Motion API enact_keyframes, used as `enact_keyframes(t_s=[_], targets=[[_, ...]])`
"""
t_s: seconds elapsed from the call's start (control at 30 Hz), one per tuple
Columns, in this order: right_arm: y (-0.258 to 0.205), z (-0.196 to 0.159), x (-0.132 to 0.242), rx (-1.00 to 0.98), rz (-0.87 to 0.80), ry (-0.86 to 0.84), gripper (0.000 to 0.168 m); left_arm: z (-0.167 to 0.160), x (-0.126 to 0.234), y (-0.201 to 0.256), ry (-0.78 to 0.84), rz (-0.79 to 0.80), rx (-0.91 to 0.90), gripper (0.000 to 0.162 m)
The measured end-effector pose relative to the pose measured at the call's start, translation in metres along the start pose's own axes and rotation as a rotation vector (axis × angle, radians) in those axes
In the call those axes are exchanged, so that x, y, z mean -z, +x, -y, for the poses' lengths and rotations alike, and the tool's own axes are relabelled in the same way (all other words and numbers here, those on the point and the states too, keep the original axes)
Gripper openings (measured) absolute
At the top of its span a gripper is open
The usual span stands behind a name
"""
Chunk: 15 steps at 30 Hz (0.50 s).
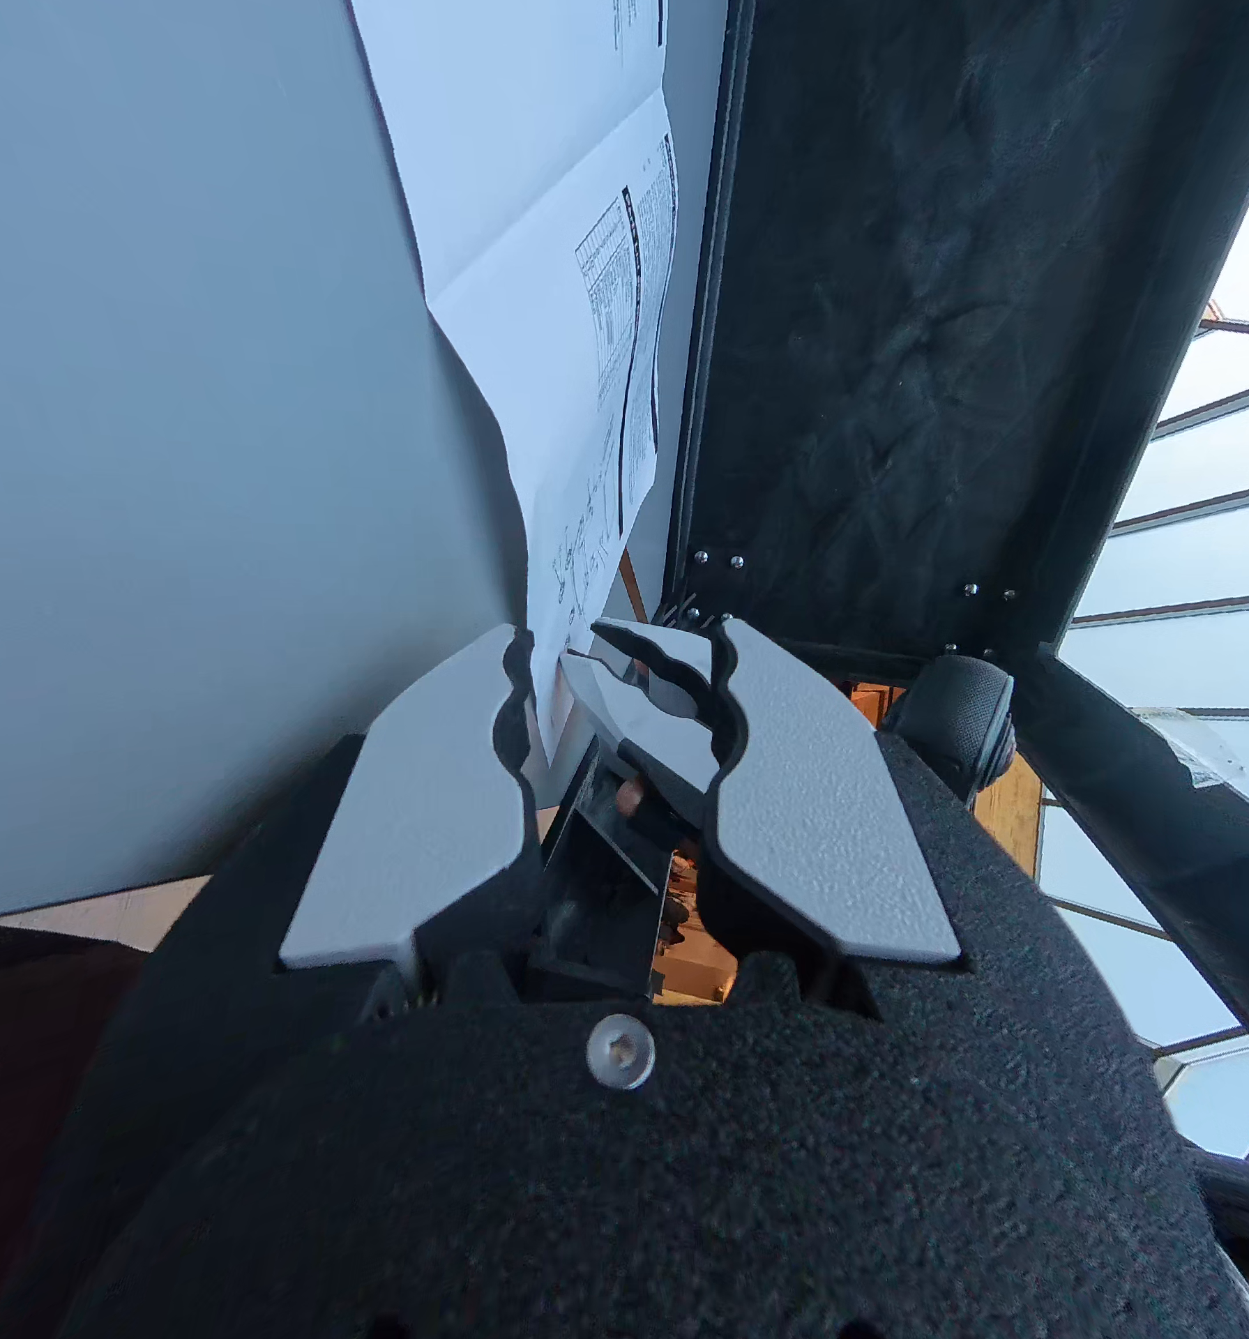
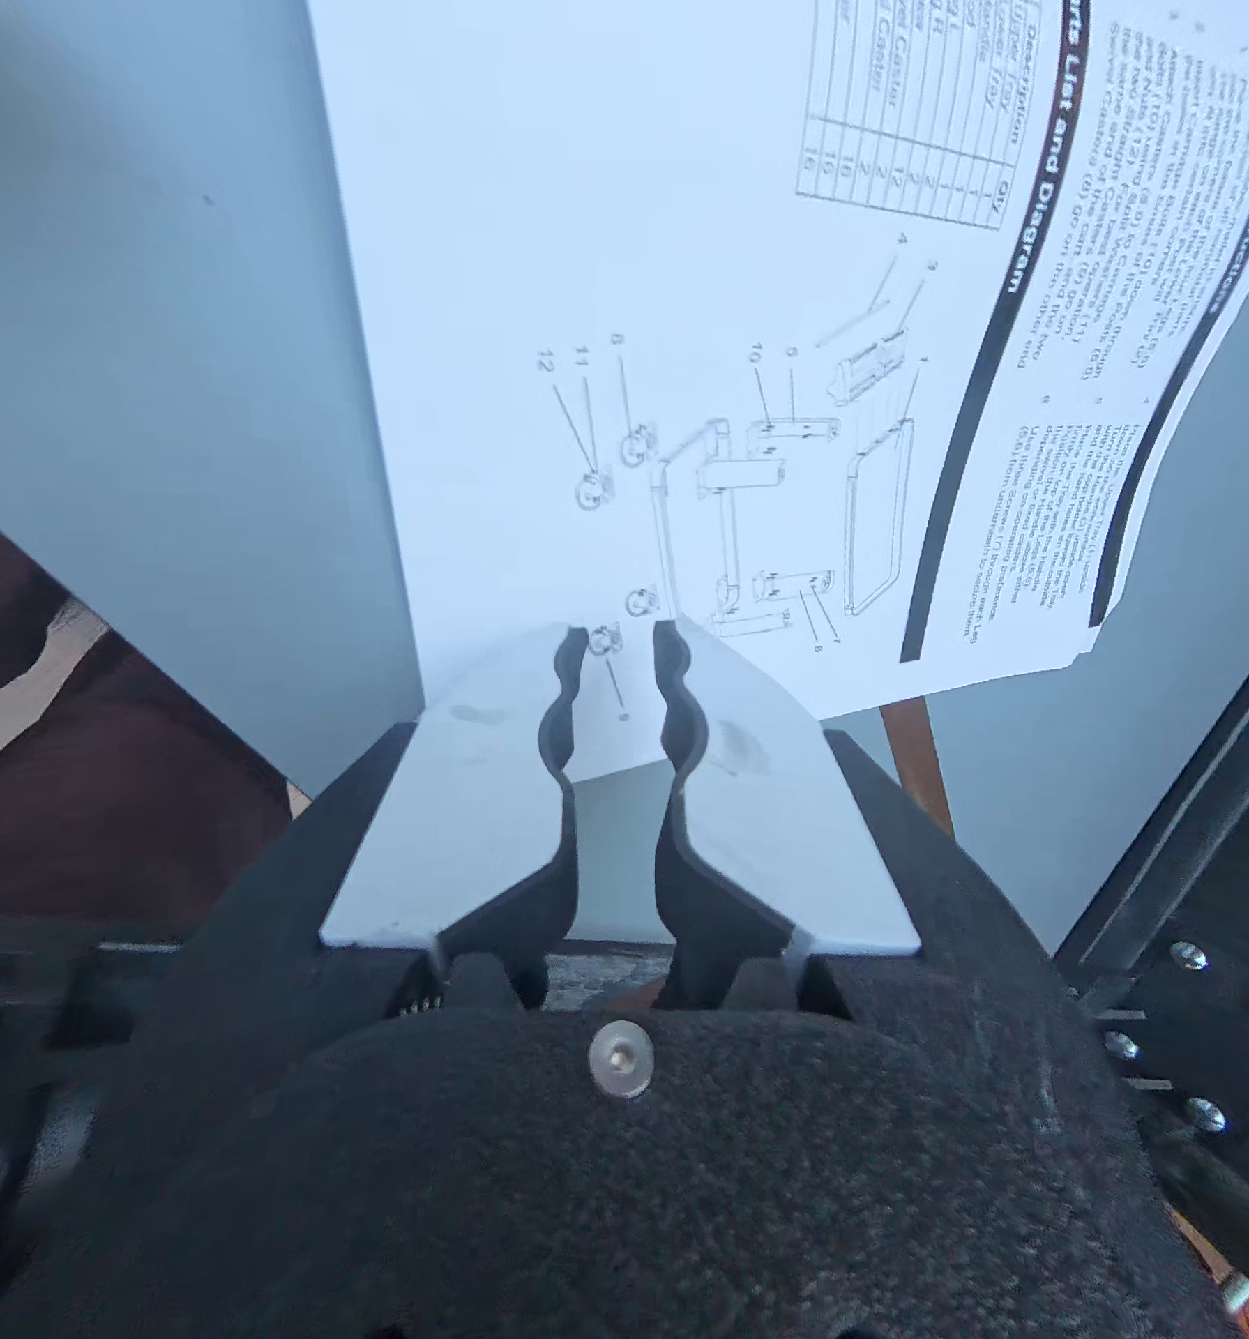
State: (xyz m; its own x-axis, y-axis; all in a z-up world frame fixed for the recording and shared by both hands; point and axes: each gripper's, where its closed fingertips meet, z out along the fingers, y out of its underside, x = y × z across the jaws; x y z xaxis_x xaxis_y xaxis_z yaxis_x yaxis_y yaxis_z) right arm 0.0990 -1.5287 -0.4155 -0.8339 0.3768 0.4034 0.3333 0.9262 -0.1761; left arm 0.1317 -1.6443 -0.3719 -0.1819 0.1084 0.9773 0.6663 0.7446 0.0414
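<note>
A white printed sheet of paper with a parts drawing and a table lies against a pale grey panel. My right gripper is open by a narrow gap. Its fingers rest over the sheet's lower corner, which shows through the gap, and grip nothing. My left gripper is open wide and empty. The right gripper's fingers sit between its fingers, beside the sheet, which shows nearly edge-on. The left gripper's left finger is close to the sheet's edge and the grey panel.
A black framed panel with screws stands right of the sheet; its edge also shows in the right wrist view. A black castor sits below it. A brown strip and dark brown floor show below. Window frames are at far right. The tips of one gripper are about 12 cm away from the tips of the other.
</note>
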Motion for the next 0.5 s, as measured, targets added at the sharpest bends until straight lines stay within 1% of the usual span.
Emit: enact_keyframes(t_s=[0.1, 0.17, 0.23, 0.27, 0.37, 0.5], targets=[[-0.009, 0.008, 0.002, -0.032, 0.016, 0.007, 0.019, -0.002, 0.004, -0.001, -0.002, 0.004, -0.002, 0.048], [-0.012, 0.012, 0.003, -0.034, 0.016, 0.021, 0.020, -0.004, 0.008, -0.002, -0.005, 0.009, -0.012, 0.048], [-0.011, 0.016, 0.007, -0.046, 0.019, 0.044, 0.033, -0.006, 0.011, -0.003, -0.006, 0.014, -0.025, 0.048], [-0.008, 0.017, 0.009, -0.059, 0.020, 0.061, 0.035, -0.006, 0.012, -0.003, -0.007, 0.017, -0.030, 0.048], [0.010, 0.015, 0.015, -0.125, 0.033, 0.129, 0.040, -0.008, 0.017, -0.005, -0.014, 0.027, -0.053, 0.048], [0.050, 0.006, 0.016, -0.161, 0.015, 0.234, 0.045, -0.021, 0.022, -0.006, -0.095, 0.077, -0.211, 0.047]])
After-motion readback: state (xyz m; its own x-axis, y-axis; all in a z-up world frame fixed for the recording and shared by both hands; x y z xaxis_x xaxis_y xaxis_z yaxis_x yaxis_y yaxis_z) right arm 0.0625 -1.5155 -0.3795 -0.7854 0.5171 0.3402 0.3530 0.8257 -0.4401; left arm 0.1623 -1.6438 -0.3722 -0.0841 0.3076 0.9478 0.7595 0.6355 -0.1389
